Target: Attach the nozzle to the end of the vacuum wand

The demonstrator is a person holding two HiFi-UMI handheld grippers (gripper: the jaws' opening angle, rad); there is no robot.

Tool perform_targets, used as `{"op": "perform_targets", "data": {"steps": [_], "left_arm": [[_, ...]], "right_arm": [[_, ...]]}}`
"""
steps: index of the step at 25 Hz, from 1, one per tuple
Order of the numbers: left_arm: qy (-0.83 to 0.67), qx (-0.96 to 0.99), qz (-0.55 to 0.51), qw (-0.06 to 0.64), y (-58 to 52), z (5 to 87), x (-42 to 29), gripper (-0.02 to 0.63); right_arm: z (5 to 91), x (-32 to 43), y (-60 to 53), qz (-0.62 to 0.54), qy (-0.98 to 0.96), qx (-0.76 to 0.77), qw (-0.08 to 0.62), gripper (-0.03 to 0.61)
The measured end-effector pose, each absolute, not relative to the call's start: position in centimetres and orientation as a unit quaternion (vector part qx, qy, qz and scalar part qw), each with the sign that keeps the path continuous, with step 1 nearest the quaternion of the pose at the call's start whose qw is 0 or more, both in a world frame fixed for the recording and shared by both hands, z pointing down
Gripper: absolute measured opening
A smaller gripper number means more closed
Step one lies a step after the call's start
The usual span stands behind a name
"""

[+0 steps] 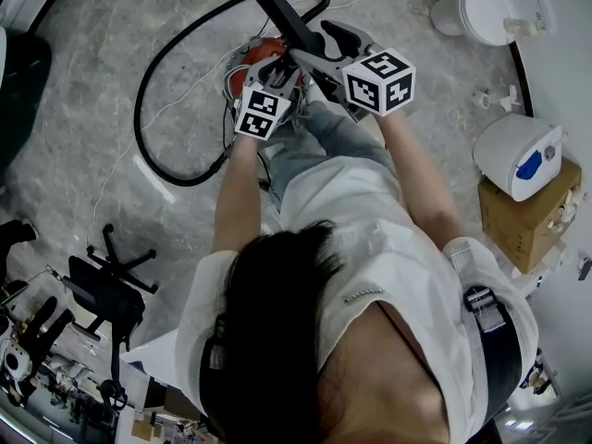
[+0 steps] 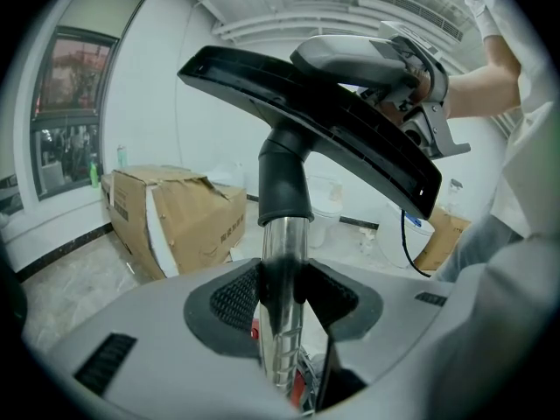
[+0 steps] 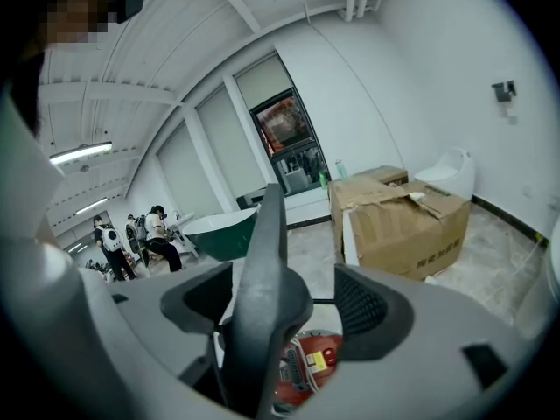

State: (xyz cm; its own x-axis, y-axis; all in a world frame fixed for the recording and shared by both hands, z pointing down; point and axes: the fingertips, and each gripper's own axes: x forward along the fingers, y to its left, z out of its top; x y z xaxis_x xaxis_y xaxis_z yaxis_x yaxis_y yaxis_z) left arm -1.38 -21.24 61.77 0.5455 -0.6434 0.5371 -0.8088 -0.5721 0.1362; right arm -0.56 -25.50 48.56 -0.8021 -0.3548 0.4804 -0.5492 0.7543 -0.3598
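In the left gripper view a chrome vacuum wand (image 2: 282, 261) stands upright between the pads of my left gripper (image 2: 284, 300), which is shut on it. A black collar joins the wand's top to a wide black floor nozzle (image 2: 332, 121). My right gripper (image 3: 289, 300) is open. The nozzle's edge (image 3: 262, 287) runs between its pads, with a gap showing at the right pad. In the head view both grippers (image 1: 277, 72) (image 1: 319, 58) meet over the red vacuum body (image 1: 264, 54).
A black hose (image 1: 176, 91) loops across the marble floor. Near it are a torn cardboard box (image 3: 402, 221), a toilet (image 1: 490, 7) and a white appliance on a box (image 1: 518, 155). A green bathtub (image 3: 219, 230) and several people (image 3: 157, 234) are far off.
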Motion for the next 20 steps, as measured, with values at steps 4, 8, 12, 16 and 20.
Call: {"op": "perform_targets", "data": {"steps": [4, 8, 12, 16, 20], "left_arm": [[-0.42, 0.858, 0.222, 0.194, -21.2, 62.2, -1.2, 0.15], [-0.42, 0.859, 0.218, 0.195, -21.3, 62.1, -1.3, 0.152], [-0.42, 0.857, 0.223, 0.2, -21.1, 62.3, -1.4, 0.156], [-0.413, 0.857, 0.222, 0.215, -20.5, 62.7, -1.1, 0.176], [-0.411, 0.856, 0.225, 0.22, -20.0, 63.0, -1.0, 0.183]], "right_arm": [[48.0, 0.5, -26.0, 0.255, -0.917, 0.254, 0.17, 0.351], [48.7, 0.6, -25.7, 0.26, -0.916, 0.243, 0.185, 0.351], [48.6, 0.5, -25.4, 0.261, -0.917, 0.242, 0.179, 0.353], [48.7, 0.5, -25.4, 0.264, -0.917, 0.243, 0.177, 0.356], [48.5, 0.2, -25.4, 0.258, -0.918, 0.241, 0.18, 0.356]]}}
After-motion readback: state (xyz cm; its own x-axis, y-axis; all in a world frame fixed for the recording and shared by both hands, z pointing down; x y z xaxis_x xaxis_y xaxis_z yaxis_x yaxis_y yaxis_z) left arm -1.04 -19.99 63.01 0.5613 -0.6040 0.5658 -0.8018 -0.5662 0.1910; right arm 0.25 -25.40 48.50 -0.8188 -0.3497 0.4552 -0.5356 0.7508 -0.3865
